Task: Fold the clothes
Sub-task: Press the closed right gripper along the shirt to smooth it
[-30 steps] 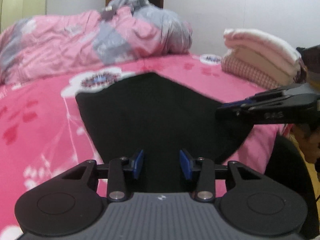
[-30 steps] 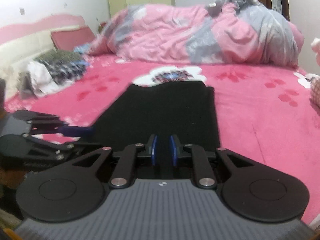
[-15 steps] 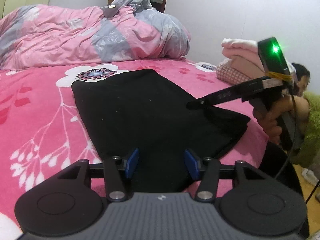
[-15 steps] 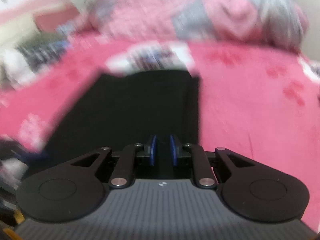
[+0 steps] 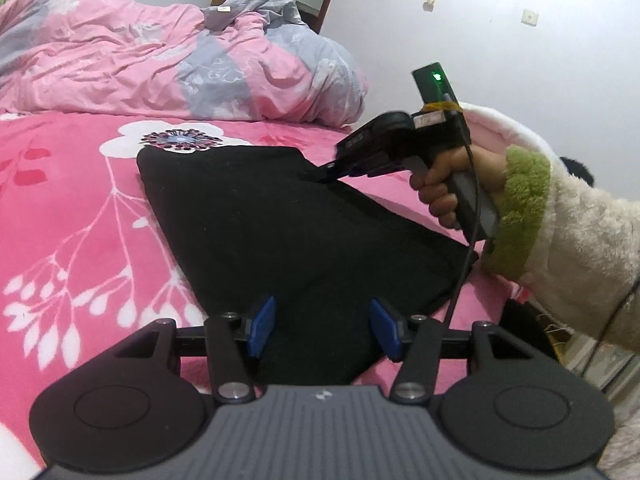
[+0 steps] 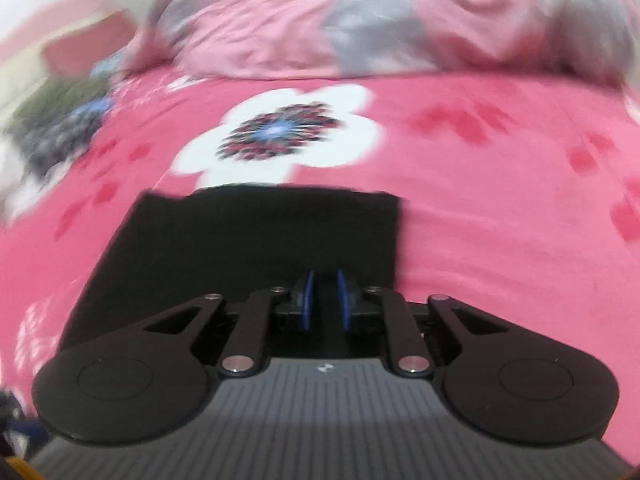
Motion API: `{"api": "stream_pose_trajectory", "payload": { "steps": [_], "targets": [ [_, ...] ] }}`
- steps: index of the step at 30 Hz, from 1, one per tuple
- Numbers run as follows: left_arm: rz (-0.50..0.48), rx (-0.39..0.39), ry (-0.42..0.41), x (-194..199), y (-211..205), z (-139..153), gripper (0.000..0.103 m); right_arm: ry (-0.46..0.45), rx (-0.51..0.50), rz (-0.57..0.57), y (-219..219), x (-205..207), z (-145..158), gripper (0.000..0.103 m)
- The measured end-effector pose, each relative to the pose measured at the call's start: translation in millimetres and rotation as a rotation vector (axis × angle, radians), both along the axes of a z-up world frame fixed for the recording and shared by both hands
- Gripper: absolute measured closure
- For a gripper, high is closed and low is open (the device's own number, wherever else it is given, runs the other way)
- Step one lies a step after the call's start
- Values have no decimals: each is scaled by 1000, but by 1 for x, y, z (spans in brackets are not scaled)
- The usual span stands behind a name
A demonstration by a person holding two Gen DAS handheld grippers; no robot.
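Observation:
A black garment [image 5: 280, 232] lies flat on the pink flowered bedspread [image 5: 60, 200], tapering toward me in the left wrist view. My left gripper [image 5: 322, 328] hovers at its near edge, open, with the black cloth under and between the blue pads but not pressed. My right gripper [image 5: 320, 174], held by a hand [image 5: 444, 184] in a fluffy white and green sleeve, touches down at the garment's far right corner. In the blurred right wrist view the right gripper [image 6: 324, 300] is over the garment [image 6: 240, 240] near its right edge, with its pads closed and black cloth between them.
A crumpled pink and grey quilt [image 5: 160, 52] is heaped at the back of the bed. The bed's right edge drops off behind the sleeve [image 5: 580, 248]. Dark patterned clothes [image 6: 52, 132] lie blurred at the far left.
The right gripper has travelled forward along the garment to its far right corner and its jaws have closed. The left jaws have widened and the left gripper has shifted a little.

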State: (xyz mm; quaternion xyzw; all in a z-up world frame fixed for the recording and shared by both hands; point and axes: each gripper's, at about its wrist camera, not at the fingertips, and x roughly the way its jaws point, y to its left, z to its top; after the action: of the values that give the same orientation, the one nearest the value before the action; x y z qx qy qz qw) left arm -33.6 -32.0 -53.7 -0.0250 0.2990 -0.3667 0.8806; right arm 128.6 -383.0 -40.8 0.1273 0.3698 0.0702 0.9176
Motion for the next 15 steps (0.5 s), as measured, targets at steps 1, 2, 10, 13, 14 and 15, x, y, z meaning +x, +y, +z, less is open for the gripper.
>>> {"api": "stream_pose_trajectory", "payload": {
  "steps": [1,2,10,13,14,15],
  "targets": [
    [-6,-10,6,1,3,0,48,16,26,-40,-11,3,-5,103],
    [-10,-22,13,2,5,0,48,5,-4,-63,-9,1,2,100],
    [1,-76,46,2,14,-1,48,35,128,82,25,49,-1,100],
    [-3,-87,50,2,18,-1,48,26,28,-58,10,60,-9,103],
    [-5,-94,52,2,19,-2,48,9,20,-72,13,56,-2,102],
    [-7,-100,54,2,20,-3,48,-8,12,-85,16,51,5,98]
  ]
}}
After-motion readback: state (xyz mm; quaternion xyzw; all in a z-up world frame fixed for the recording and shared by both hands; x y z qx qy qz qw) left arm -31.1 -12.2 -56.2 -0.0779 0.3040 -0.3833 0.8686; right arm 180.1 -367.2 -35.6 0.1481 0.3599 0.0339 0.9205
